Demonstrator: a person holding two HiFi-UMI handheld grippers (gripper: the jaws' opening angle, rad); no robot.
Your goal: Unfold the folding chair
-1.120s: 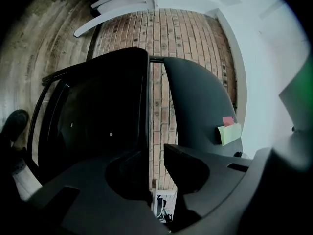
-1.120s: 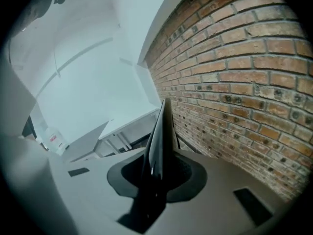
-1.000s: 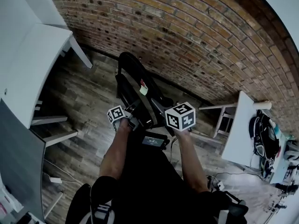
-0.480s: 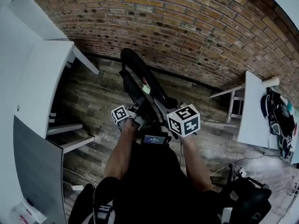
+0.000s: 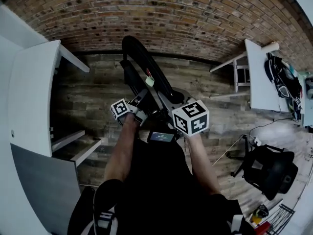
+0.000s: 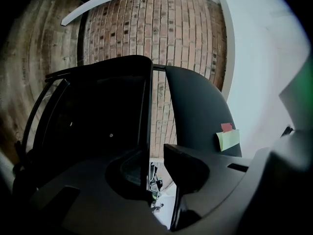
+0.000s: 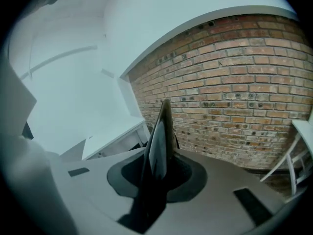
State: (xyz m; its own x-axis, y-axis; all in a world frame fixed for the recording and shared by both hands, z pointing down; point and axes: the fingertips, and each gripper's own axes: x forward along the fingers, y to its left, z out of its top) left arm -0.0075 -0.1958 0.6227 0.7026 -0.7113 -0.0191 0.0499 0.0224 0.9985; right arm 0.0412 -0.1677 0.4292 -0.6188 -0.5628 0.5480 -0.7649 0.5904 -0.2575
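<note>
The black folding chair (image 5: 146,75) stands folded in front of me, over the wooden floor, with a green and red tag (image 5: 149,81) on its backrest. My left gripper (image 5: 141,110) is at the chair's left side. In the left gripper view, the seat's thin edge (image 6: 148,131) runs between the jaws of the left gripper (image 6: 156,168), with a slit of light beside it. The backrest (image 6: 195,111) curves up on the right. My right gripper (image 5: 170,109) is shut on a glossy black chair panel (image 7: 159,141), which fills the jaws of the right gripper (image 7: 159,177).
A brick wall (image 5: 195,18) is right behind the chair. A white desk (image 5: 34,92) stands at the left. At the right is a white table (image 5: 261,77) with a bag (image 5: 281,77) on it. A black office chair (image 5: 269,173) stands at the lower right.
The scene has swung round: the right-hand table slid up and the office chair came into view. Both grippers moved with the chair and kept their hold; the chair stays folded.
</note>
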